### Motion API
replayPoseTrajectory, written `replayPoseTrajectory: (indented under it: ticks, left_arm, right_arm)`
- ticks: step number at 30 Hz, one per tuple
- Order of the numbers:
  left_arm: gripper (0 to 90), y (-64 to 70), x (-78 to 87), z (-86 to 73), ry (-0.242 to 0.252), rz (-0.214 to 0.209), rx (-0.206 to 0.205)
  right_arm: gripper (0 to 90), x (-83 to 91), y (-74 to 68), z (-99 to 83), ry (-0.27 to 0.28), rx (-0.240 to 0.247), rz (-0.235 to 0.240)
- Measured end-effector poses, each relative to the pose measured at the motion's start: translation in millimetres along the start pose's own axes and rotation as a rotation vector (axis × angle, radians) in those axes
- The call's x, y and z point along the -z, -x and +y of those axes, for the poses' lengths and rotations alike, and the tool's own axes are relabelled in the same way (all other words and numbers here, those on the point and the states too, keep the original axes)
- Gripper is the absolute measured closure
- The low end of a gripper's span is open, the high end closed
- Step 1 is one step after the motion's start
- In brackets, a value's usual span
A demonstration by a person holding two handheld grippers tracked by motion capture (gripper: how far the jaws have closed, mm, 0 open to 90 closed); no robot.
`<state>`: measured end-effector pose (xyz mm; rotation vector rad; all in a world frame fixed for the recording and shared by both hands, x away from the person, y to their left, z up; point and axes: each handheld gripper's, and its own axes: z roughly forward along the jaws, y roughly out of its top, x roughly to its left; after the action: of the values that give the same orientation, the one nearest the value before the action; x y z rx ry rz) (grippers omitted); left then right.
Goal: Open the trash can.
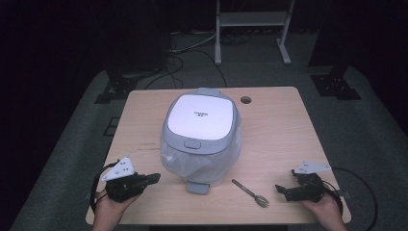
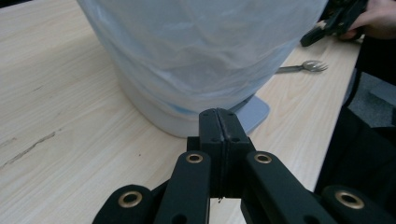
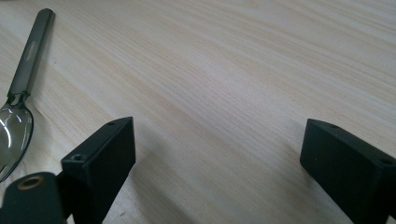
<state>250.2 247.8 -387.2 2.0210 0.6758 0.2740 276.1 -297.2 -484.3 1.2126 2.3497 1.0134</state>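
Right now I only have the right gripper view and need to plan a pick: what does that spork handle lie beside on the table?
Observer: The spork lies on the table just right of a rice cooker wrapped in clear plastic, apart from it.
Operator: Is the cooker's lid open?
Observer: No, the lid is down, its latch button facing the person.
Operator: Where is the other hand-held gripper?
Observer: The left hand-held gripper is at the near left edge, pointing at the cooker's base, not touching it.
Operator: Is it open too?
Observer: No; in the left gripper view its jaws are pressed together on nothing, while the right hand-held gripper stands wide open.
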Motion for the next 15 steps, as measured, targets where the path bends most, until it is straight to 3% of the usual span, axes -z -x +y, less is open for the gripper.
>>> replayPoseTrajectory:
  ticks: [15]
  left_arm:
    - [89.9, 14.1, 14.8, 18.4, 0.032, -0.056, -0.02]
  right_arm:
    - [6.6, -2.8, -2.5, -2.5, 0.017, 0.03, -0.014]
